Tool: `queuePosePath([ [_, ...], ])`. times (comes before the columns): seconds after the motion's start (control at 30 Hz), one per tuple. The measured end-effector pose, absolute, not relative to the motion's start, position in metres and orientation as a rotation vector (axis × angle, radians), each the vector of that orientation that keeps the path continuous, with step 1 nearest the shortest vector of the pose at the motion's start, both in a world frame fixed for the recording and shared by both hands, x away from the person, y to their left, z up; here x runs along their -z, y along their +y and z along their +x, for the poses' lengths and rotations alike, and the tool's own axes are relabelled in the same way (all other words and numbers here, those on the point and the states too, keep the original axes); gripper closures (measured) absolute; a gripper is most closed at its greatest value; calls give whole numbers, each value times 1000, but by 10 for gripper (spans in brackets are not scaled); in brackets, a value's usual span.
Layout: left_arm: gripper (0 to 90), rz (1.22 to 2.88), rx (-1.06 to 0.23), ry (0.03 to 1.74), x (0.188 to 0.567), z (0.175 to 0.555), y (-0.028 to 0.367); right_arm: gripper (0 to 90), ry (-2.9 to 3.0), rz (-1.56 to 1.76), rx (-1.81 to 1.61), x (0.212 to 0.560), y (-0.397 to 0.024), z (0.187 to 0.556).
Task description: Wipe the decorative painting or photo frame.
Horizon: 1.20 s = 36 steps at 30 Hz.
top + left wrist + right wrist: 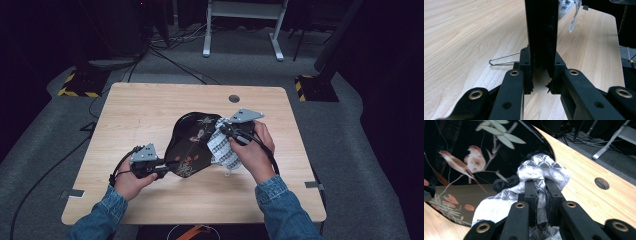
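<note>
Right gripper (235,134) pinches patterned cloth (541,170) against the black lacquered tray (192,142), propped tilted mid-table toward the far right corner, left gripper (162,171) clamped on its near rim; risk: hard wiping could twist the glossy tray from that narrow grip
</note>
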<state>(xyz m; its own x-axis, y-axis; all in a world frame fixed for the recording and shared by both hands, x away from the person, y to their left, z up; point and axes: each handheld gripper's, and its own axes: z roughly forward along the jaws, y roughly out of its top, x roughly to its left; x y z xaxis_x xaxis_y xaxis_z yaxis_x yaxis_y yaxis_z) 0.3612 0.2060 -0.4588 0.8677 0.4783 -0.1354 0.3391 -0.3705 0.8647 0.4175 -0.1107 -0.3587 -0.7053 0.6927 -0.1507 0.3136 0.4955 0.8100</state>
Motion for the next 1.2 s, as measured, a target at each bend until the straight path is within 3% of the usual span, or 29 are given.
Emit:
queuePosePath([
  [1.2,782,1995,-162,606,460,362,206,822,2484,552,-1096,384,-39,376],
])
